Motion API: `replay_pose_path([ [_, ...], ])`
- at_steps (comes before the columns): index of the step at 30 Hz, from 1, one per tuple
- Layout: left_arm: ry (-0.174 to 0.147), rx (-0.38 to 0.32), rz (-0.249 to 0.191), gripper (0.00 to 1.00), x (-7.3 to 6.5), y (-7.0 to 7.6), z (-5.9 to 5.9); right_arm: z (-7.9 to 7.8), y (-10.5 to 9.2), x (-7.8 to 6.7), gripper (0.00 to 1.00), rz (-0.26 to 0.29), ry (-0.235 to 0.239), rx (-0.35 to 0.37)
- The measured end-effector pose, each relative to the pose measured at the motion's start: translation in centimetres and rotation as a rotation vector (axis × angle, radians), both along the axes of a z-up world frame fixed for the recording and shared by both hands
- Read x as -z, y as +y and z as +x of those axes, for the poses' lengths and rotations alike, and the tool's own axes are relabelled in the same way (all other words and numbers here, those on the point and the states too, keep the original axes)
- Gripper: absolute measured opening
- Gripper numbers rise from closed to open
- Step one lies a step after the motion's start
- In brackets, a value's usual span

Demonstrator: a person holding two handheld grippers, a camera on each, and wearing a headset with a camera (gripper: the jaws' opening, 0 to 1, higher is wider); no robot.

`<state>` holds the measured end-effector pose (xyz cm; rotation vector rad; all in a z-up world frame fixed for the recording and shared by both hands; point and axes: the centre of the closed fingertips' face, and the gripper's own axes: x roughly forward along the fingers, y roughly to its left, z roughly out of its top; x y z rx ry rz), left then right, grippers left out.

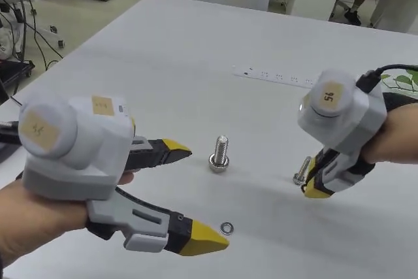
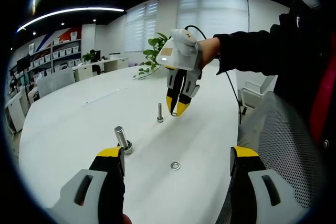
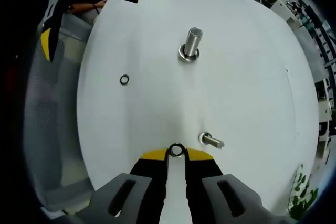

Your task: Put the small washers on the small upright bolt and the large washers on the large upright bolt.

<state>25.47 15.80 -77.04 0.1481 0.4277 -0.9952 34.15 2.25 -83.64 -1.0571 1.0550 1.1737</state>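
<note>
The large upright bolt (image 1: 220, 153) (image 3: 191, 43) stands mid-table with a washer around its base. A small upright bolt (image 1: 302, 170) (image 3: 211, 140) stands to its right. My right gripper (image 1: 316, 191) (image 3: 177, 153) points down just beside the small bolt, shut on a small washer (image 3: 177, 145) held between its yellow tips. One loose washer (image 1: 226, 228) (image 2: 175, 166) (image 3: 124, 80) lies flat near the table's front. My left gripper (image 1: 196, 194) (image 2: 177, 157) hovers open at the lower left, its jaws spread on either side of that washer's line, nothing in them.
A white power strip (image 1: 274, 76) lies across the table (image 1: 163, 63) behind the bolts. A potted plant (image 1: 401, 80) sits at the far right edge. Office chairs and desks stand beyond the table. A mesh chair back (image 2: 283, 145) is close on the person's side.
</note>
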Motion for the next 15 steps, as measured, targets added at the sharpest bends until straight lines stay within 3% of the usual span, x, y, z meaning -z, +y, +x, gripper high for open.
replay_pose_path([
  [8, 0.003, 0.001, 0.002, 0.82, 0.1, 0.0, 0.0, 0.2, -0.9, -0.9, 0.13, 0.001, -0.014, 0.021],
  [15, 0.004, 0.002, 0.004, 0.82, 0.2, -0.1, 0.0, 1.7, -1.1, -2.5, 0.13, 0.023, -0.054, 0.040],
])
